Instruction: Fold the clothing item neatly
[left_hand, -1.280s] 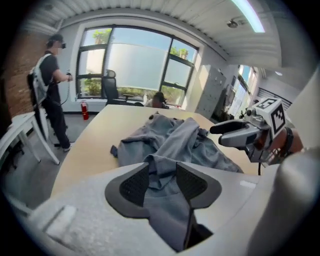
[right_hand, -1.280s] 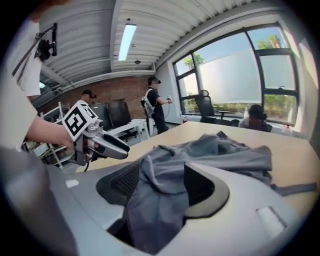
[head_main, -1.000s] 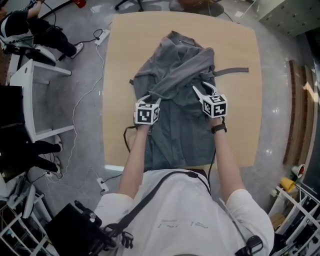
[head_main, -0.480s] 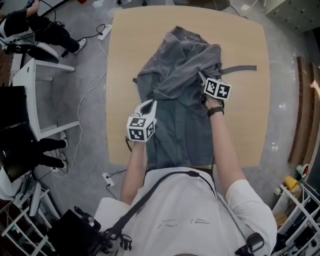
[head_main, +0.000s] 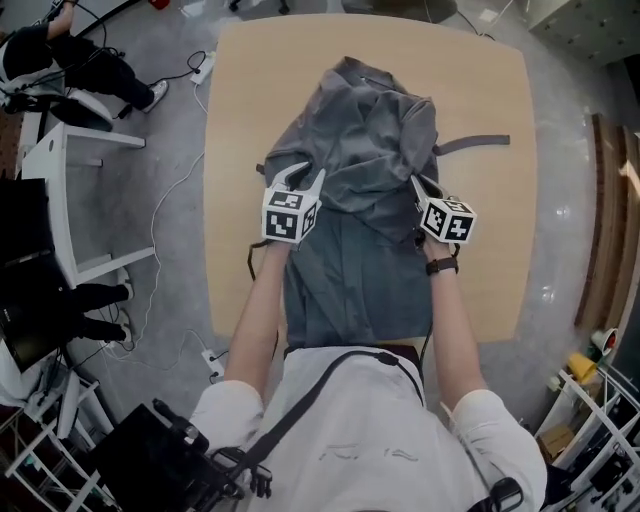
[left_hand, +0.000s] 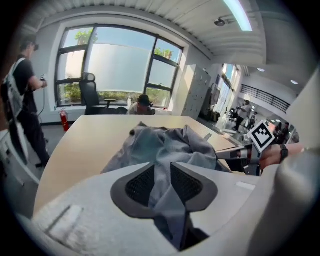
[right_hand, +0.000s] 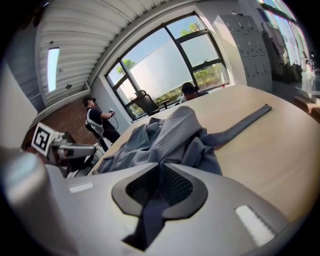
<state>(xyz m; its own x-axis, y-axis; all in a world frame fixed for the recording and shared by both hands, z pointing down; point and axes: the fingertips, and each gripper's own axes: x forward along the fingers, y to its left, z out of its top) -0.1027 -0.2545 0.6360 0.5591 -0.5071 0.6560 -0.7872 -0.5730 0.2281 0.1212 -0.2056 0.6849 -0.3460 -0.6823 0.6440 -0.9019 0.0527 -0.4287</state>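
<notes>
A grey robe-like garment lies on the wooden table, its upper part bunched and its lower part flat and hanging over the near edge. Its belt trails off to the right. My left gripper is at the left side of the bunch. Its jaws have just been opening, and a fold of the garment lies in the gap of the left gripper. My right gripper is at the bunch's right side. In the right gripper view the right gripper is shut on a dark fold of the garment.
A white desk and floor cables are to the left of the table. A black cord hangs at the table's left edge. A person stands by the windows, and another sits beyond the table's far end.
The left gripper went from the garment's left edge up to the bunch, its jaws now apart. The right gripper, open a second ago, closed on cloth and drew back toward me.
</notes>
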